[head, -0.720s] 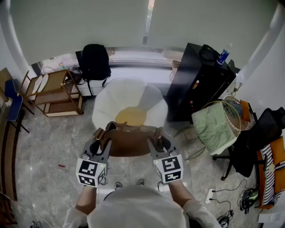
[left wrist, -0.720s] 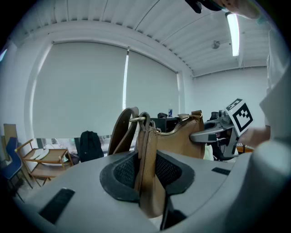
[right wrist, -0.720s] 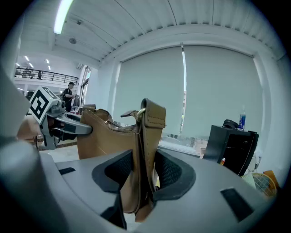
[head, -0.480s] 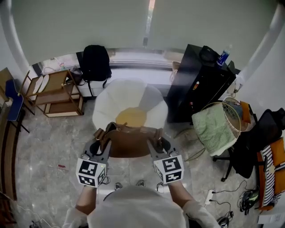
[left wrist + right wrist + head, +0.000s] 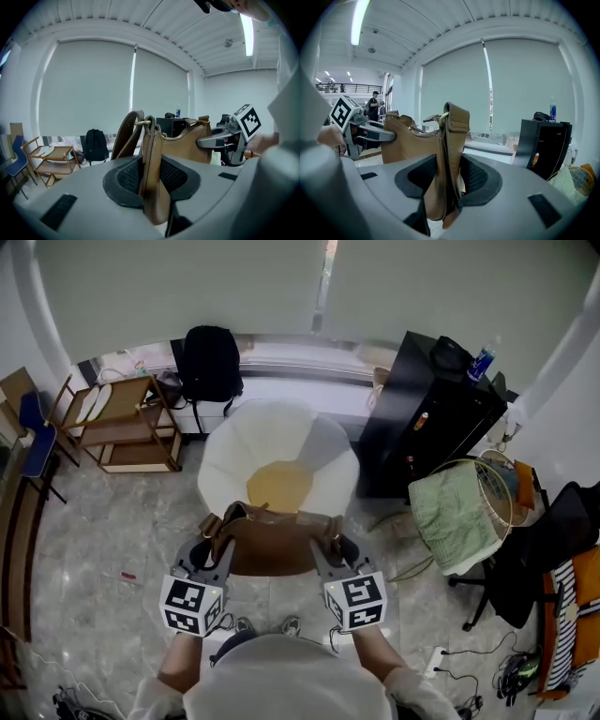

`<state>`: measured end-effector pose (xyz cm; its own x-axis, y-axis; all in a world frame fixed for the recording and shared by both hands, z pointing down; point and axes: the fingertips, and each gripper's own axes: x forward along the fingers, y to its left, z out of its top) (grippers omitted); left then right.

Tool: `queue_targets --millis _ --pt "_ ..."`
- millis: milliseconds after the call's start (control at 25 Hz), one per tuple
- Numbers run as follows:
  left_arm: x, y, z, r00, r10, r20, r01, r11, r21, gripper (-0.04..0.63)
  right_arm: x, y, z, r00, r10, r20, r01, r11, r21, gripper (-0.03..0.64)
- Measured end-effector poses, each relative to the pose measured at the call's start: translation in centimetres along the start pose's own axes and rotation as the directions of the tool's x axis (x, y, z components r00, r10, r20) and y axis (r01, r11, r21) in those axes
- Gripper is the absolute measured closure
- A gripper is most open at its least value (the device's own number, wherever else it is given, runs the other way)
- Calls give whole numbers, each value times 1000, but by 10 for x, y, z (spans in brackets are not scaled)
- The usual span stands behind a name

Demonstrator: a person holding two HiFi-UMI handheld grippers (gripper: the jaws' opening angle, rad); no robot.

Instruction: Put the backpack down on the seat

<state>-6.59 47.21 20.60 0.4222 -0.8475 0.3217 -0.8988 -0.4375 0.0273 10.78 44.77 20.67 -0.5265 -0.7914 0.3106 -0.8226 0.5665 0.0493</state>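
Observation:
A brown leather bag point(image 5: 272, 542) hangs in the air between my two grippers, just in front of the white round armchair point(image 5: 225, 451) with its yellow seat cushion point(image 5: 279, 486). My left gripper point(image 5: 212, 542) is shut on the bag's left end, where the strap ring sits point(image 5: 151, 176). My right gripper point(image 5: 328, 540) is shut on the right end of the bag point(image 5: 412, 140), the strap tab standing up between its pads point(image 5: 448, 173). The bag is upright and its zipped top faces up. The seat cushion is bare.
A black backpack point(image 5: 208, 362) leans against the window sill behind the chair. A wooden rack point(image 5: 127, 423) stands to the left and a black cabinet point(image 5: 427, 423) to the right. A wire basket with green cloth point(image 5: 464, 507) is at the right, with cables on the floor.
The head view has shifted slightly, so the room sits a little differently in frame. The bag stays gripped at both ends in front of the chair.

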Motion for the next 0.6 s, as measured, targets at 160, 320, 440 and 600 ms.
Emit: queue_targets --millis 160,320,440,600 --pt "4 -14 -11 999 25 -25 -26 999 -19 486 -2 -9 -15 999 35 -18 -35 999 12 440" --pt "8 -17 -20 998 36 -49 -38 999 -39 486 3 -12 -23 998 52 -38 -51 999 20 440" --pt "11 -13 -25 998 31 -62 -34 998 -51 486 6 -12 -26 997 56 -50 -55 998 25 440" --pt "23 -1 -20 999 11 -47 -13 999 -45 486 19 -16 -20 999 30 -44 -29 999 27 440"
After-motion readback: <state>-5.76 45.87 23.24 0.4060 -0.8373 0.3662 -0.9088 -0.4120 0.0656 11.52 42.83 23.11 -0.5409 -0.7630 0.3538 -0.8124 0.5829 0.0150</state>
